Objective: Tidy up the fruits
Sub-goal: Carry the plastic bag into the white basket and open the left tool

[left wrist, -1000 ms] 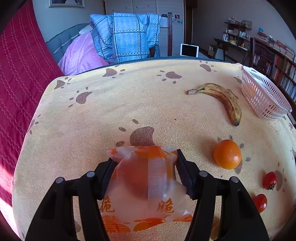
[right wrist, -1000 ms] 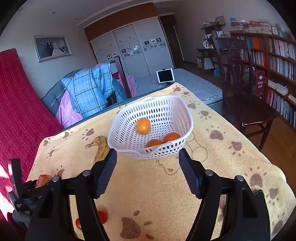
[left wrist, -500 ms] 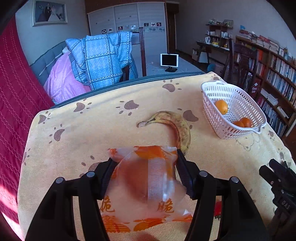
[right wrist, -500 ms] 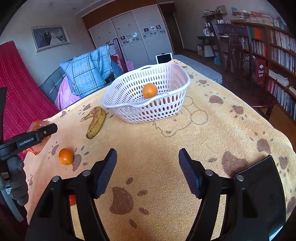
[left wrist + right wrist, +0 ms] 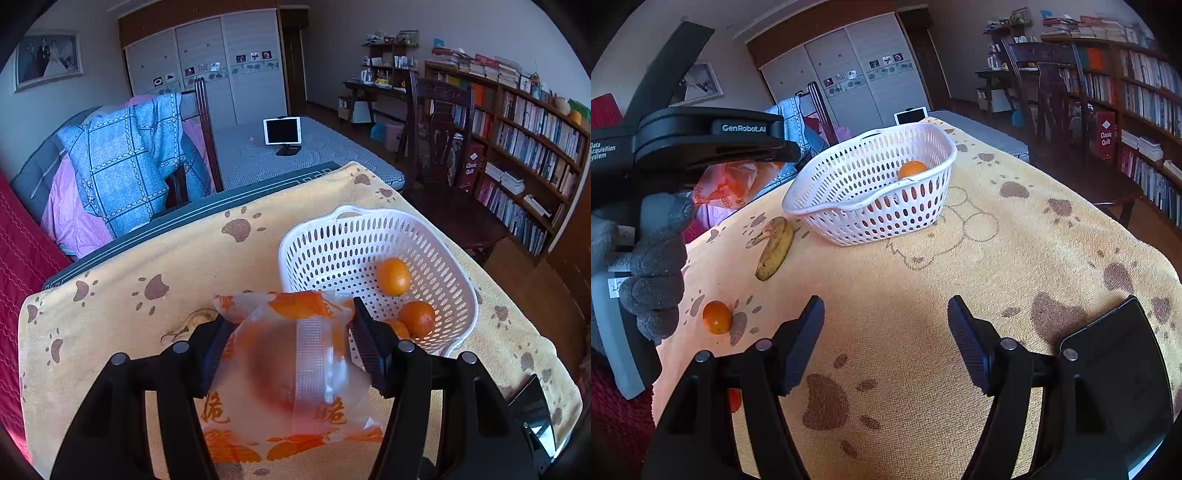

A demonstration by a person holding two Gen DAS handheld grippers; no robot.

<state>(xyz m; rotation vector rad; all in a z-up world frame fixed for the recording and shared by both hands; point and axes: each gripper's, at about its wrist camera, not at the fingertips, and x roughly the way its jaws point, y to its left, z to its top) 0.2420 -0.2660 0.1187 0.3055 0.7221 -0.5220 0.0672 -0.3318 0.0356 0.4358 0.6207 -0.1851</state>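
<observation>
White plastic basket (image 5: 454,280) with three oranges (image 5: 393,276); left gripper (image 5: 291,343) clamped on bagged fruit (image 5: 291,373), right gripper (image 5: 886,332) wide, empty.

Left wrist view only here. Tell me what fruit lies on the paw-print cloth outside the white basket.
Observer: A small loose orange sits on the yellow paw-print cloth, well apart from the white perforated plastic basket.
Operator: Report the banana.
Observer: The spotted yellow banana lies flat close beside the basket. I cannot tell if they touch.
Operator: Give the right claw's state.
Observer: The right claw is open and empty over bare cloth.
</observation>
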